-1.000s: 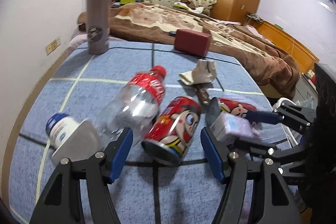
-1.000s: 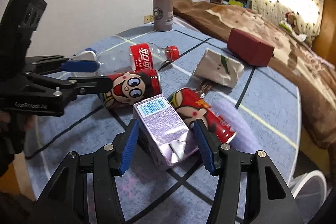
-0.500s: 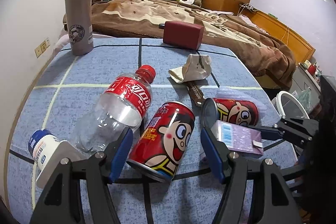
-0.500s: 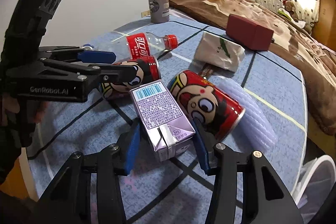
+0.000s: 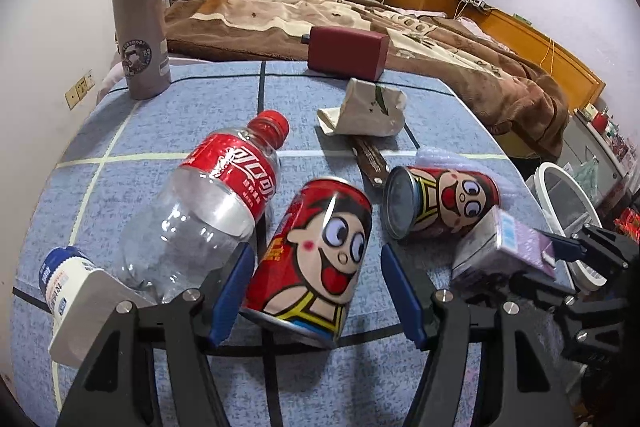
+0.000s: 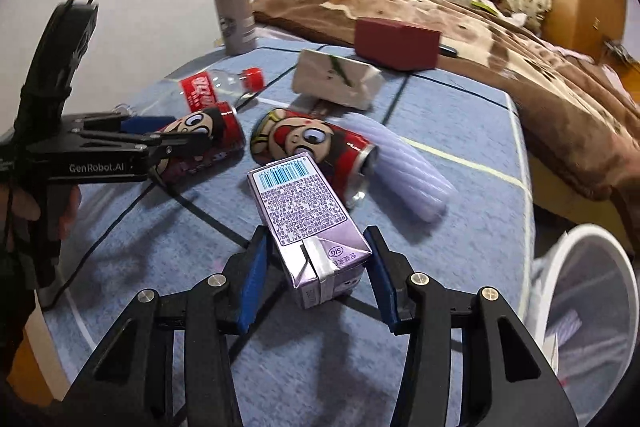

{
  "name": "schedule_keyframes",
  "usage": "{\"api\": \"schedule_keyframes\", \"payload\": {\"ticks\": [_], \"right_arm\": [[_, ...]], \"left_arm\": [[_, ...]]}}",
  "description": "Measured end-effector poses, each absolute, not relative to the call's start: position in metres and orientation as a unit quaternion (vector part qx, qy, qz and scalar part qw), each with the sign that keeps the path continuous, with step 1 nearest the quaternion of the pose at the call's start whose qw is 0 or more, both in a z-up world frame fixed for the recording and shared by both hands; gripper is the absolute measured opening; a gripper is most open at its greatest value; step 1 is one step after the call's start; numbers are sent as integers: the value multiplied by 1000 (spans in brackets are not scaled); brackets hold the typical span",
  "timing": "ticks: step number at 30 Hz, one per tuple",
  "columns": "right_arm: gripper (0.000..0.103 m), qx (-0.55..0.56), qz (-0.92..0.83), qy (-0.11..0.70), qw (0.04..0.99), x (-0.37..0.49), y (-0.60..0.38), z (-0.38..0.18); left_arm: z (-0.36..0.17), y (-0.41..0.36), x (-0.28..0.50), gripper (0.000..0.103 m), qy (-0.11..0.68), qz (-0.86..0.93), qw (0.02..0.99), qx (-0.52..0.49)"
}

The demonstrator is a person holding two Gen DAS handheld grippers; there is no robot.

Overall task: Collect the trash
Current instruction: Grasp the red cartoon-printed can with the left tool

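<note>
A red cartoon can (image 5: 316, 259) lies on the blue checked tablecloth (image 5: 160, 143) between the jaws of my left gripper (image 5: 318, 293). The jaws are closing, and a gap still shows at the right pad. From the right wrist view the left gripper (image 6: 180, 135) straddles that can (image 6: 204, 131). My right gripper (image 6: 318, 277) is shut on a purple drink carton (image 6: 308, 211), which is tilted just off the cloth. In the left wrist view the carton (image 5: 504, 251) sits in the right gripper (image 5: 536, 263). A second red can (image 5: 440, 203) lies beside it.
A clear cola bottle (image 5: 208, 203) and a small white bottle (image 5: 68, 287) lie left of the can. Farther back are a crumpled white pack (image 5: 368, 111), a brown wrapper (image 5: 372, 163), a red box (image 5: 348, 51) and a grey tumbler (image 5: 140, 27). A white lined bin (image 6: 584, 307) stands off the table's right edge.
My left gripper moved in around the cartoon can and its jaws narrowed. The right jaws closed on the carton, then rolled and carried it away from the second can.
</note>
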State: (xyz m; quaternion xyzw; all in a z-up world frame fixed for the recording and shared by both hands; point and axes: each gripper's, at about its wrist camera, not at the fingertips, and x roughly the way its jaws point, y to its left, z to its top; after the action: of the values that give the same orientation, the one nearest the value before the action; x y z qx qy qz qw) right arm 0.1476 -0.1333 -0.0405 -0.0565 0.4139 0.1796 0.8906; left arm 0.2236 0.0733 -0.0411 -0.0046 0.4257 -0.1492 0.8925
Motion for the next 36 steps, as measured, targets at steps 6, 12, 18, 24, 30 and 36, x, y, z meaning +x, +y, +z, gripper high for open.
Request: {"api": "schedule_keyframes", "payload": {"ticks": [6,12,18,24,30,36], "right_arm": [[48,-23,147,413,898,143,-145,-43],[48,-4,128,427,895,139,-143,-47],[53,-32,154,424,892,142,-134,-45],[53,-41,128,418,898,144,-134,-47],[39,4,112,408,906,137,-145,-46],[39,33,100,403,909,132,-149,-47]], "left_arm": [[-43,66,219,56,429,-150,890,-11],[-43,52,210,56,434,-161,886,-1],[-48,49,216,64,447,-152,881,-2],[-49,47,216,64,439,-159,884,-24],[-47,46,209,56,436,-148,887,-22],[-46,48,191,55,429,-133,893,-37]]}}
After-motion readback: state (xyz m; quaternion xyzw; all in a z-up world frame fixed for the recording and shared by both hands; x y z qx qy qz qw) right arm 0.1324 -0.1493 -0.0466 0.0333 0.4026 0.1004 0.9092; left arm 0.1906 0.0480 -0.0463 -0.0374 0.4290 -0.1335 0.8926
